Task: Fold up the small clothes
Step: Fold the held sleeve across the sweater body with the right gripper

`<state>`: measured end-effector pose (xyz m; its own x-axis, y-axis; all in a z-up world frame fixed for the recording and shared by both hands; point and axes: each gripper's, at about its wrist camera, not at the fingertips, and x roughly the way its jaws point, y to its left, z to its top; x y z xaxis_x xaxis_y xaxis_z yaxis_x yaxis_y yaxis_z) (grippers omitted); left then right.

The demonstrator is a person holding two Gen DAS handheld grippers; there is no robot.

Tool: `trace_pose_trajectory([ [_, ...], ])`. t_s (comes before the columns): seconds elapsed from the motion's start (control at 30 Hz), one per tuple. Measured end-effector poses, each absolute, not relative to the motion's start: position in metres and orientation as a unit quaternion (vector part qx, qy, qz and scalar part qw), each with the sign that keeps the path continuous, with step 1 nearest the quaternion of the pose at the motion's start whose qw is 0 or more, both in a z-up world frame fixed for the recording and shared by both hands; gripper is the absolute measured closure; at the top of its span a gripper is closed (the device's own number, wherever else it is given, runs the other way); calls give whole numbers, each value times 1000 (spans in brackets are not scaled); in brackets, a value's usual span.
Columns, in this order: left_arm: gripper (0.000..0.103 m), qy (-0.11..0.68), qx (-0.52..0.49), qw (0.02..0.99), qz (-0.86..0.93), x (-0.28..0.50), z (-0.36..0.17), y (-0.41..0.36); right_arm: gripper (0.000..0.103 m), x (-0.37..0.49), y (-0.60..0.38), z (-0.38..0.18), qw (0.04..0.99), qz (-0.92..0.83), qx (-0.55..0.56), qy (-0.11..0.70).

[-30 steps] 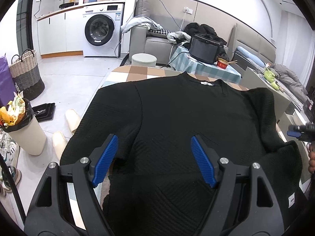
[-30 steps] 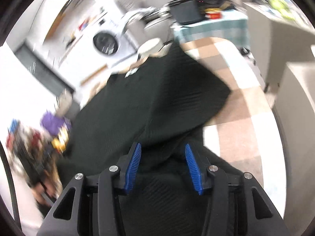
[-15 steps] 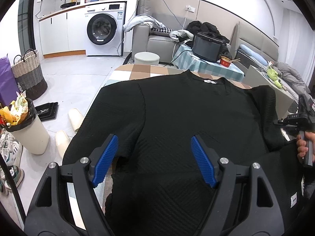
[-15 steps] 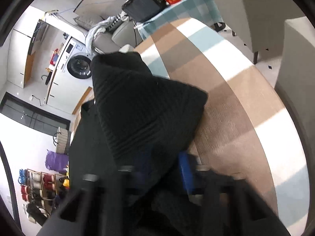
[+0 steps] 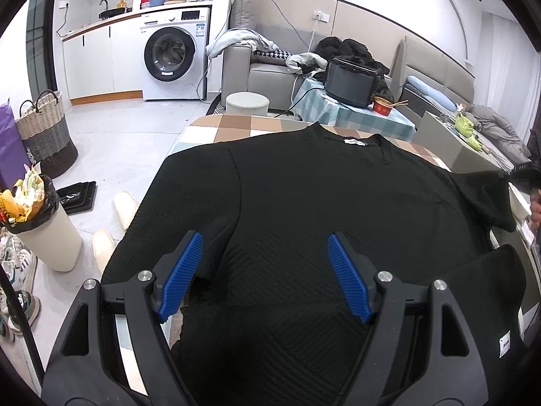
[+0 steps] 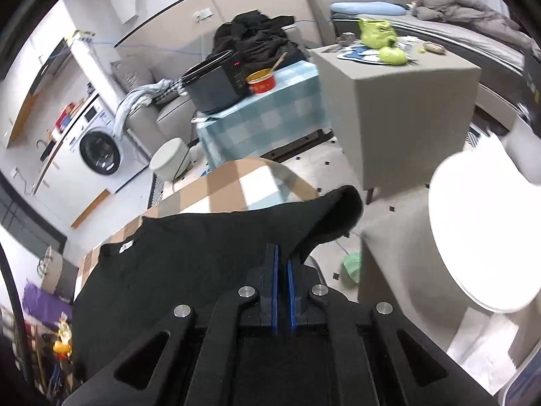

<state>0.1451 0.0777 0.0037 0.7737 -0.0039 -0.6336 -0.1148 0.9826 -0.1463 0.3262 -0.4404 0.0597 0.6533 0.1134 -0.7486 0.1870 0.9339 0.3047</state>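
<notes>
A: Where's the garment right now?

B: The black sweater (image 5: 304, 203) lies face down across the checked surface (image 5: 236, 125), collar and its white label at the far end, hem nearest the left claw (image 5: 263, 277). One sleeve drapes off the surface's left edge in the left wrist view.

A: And the claws?

B: The left claw hangs above the lower body of the sweater with its blue pads wide apart, holding nothing. The right claw (image 6: 281, 270) has its pads pressed together on the right sleeve (image 6: 324, 216), and the cuff end flops over beyond the pads, lifted off the surface.

A: How do you reckon the fabric will behave?

B: Soft and limp, I'd judge. It's a textured knit with some body, so it looks a little heavier than a thin tee, but it sags wherever it isn't supported. The ribbed surface should give the pads decent bite; slipping seems unlikely.

A: Best places to take hold?

B: Edges and seams: the cuff, the shoulder seam, the hem corners. A pinch in the middle of the panel would likely just bunch it. The sleeve in the right claw probably wants carrying across the back, while the left claw could pin or take the hem.
</notes>
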Motion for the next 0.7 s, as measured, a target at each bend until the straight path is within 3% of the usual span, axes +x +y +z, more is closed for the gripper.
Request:
trace_pose_trajectory([
  [0.27, 28, 332, -91, 938, 28, 141, 7, 77, 97, 325, -336, 92, 888, 126, 147, 417],
  [0.37, 28, 333, -86, 939, 28, 141, 8, 74, 88, 318, -301, 89, 852, 251, 169, 428],
  [0.53, 28, 331, -89, 939, 23, 140, 7, 73, 81, 292, -312, 83, 885, 154, 111, 425],
  [0.6, 28, 332, -92, 938, 23, 142, 7, 73, 70, 288, -324, 66, 882, 112, 102, 447],
  [0.7, 28, 336, -96, 937, 18, 142, 5, 73, 67, 286, -337, 26, 859, 72, 90, 499],
])
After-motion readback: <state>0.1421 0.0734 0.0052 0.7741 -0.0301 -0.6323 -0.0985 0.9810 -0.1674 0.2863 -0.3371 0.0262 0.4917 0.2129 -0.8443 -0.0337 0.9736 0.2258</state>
